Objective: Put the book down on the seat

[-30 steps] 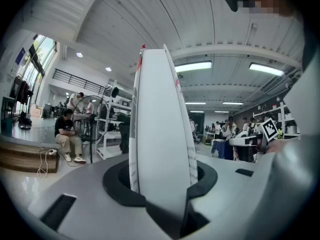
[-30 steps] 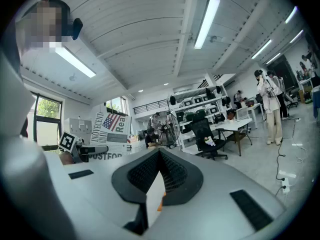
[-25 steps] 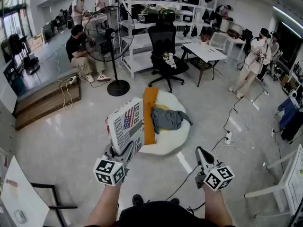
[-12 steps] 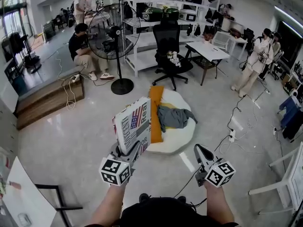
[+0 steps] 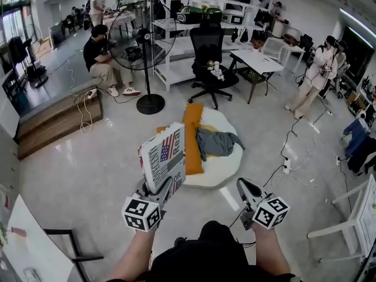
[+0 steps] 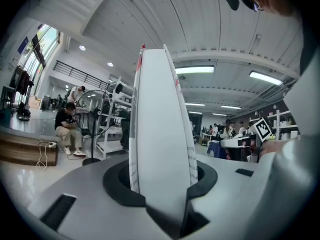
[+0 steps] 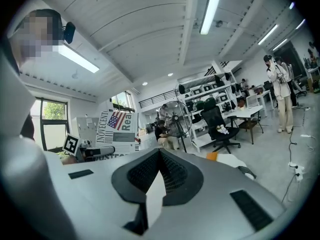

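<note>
A book (image 5: 163,156) with a flag-printed white cover stands upright in front of me, and my left gripper (image 5: 157,187) is shut on its lower edge. In the left gripper view the book (image 6: 160,134) fills the gap between the jaws edge-on. Just beyond it on the floor lies the seat (image 5: 226,166), a round white cushion carrying an orange pillow (image 5: 192,140) and a crumpled grey cloth (image 5: 216,141). My right gripper (image 5: 244,187) hangs to the right of the book, jaws together on nothing. The book (image 7: 116,129) shows at the left of the right gripper view, with my right gripper (image 7: 160,156) below it.
A standing fan (image 5: 147,51) and a black office chair (image 5: 211,57) stand behind the seat. A white table (image 5: 252,63) is further right. Cables and a power strip (image 5: 286,166) run along the floor at right. A low wooden platform (image 5: 53,122) is at left. People sit and stand around.
The book stays gripped and upright in the left gripper. Both grippers hold almost the same pose, while the view has shifted slightly toward the seat.
</note>
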A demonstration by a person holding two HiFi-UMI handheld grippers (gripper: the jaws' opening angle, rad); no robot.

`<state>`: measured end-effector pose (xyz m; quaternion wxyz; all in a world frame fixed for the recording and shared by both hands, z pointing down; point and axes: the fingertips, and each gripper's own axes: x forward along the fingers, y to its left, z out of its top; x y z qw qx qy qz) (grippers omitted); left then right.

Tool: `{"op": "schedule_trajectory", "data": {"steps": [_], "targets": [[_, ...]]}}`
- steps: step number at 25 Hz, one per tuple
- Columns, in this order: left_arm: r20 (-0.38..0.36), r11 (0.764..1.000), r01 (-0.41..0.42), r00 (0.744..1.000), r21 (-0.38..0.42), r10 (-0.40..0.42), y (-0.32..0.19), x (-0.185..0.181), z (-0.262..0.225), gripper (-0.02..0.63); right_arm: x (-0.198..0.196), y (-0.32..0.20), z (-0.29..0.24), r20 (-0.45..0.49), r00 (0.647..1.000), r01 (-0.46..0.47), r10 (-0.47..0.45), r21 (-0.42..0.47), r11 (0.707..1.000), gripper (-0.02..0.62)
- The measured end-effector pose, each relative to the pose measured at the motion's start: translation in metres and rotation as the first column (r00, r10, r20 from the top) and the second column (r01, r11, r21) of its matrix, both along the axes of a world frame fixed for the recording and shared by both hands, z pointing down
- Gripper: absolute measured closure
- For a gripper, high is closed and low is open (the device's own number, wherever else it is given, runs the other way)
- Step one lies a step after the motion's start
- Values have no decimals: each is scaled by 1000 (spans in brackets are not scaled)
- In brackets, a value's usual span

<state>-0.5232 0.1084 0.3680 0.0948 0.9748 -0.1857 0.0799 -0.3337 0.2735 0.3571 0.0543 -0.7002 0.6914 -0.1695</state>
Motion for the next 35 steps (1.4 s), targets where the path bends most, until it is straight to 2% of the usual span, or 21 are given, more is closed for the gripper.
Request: {"op": "schedule_trajectory", "data": {"steps": [7,12,18,25,29,35], "targets": [[41,1000,10,999,-25,-9,-17,8,19,448,16,-24,23,56,998,10,-8,-28,1000,582],[94,998,15,996,-56,-10,-47,39,39,448,45,-65,51,126,992,33,-28,-35,999,582],[145,998,-13,989,-66,22,-96,113,51,448,113,-125,73,174,984,48,-42,-35,998,582],[174,997,-72,982,-37,77,-134,213,42,448,199,-171,76,198,979,48,-42,-22,999,581],[161,991,-131,978,-23,133,-136,265,36,448,237,-168,77,196,980,16,-10,-28,999,581],[154,974,-224,962,-35,227,-130,321,39,447,285,-134,86,222,967,-115,127,-68,991,581]]}}
